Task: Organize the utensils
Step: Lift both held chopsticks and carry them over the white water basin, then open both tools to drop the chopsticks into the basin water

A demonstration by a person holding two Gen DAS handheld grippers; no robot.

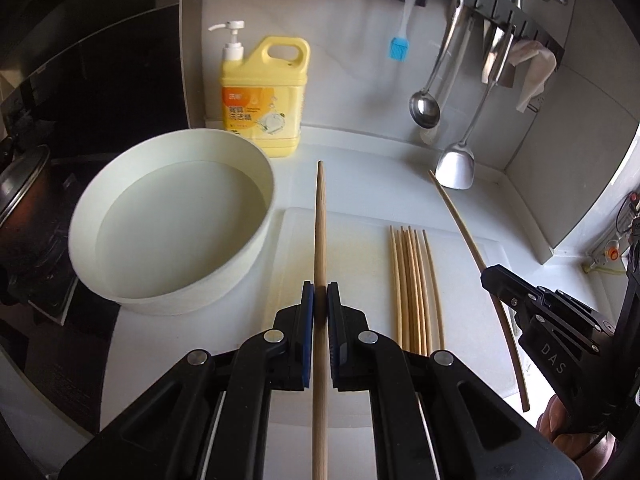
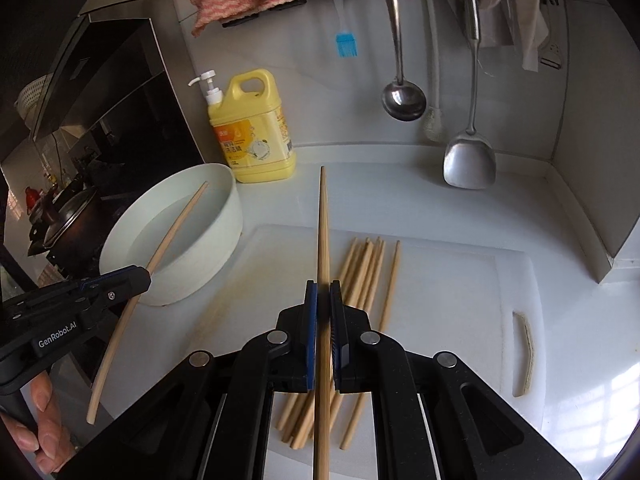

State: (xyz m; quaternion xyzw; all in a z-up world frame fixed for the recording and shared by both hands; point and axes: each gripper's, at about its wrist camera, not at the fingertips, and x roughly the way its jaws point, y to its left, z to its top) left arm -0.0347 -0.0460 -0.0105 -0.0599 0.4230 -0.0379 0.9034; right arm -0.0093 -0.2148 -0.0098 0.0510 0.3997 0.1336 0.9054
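Note:
My left gripper [image 1: 320, 294] is shut on one wooden chopstick [image 1: 320, 220] that points forward above the white cutting board [image 1: 360, 360]. It also shows in the right wrist view [image 2: 138, 276], holding its chopstick [image 2: 172, 232] beside the bowl. My right gripper [image 2: 323, 292] is shut on another chopstick [image 2: 323, 220], held above the board. In the left wrist view the right gripper [image 1: 494, 280] and its chopstick [image 1: 460, 216] are at the right. Several chopsticks lie in a bundle on the board [image 1: 416, 280], [image 2: 364, 268].
A white bowl of water [image 1: 172, 216] stands left of the board. A yellow detergent bottle [image 1: 264, 96] stands behind. A ladle [image 1: 424, 108], a spatula [image 1: 456, 164] and a blue brush [image 1: 399, 50] hang on the wall rack. A stove with a pot [image 1: 24, 188] is at the far left.

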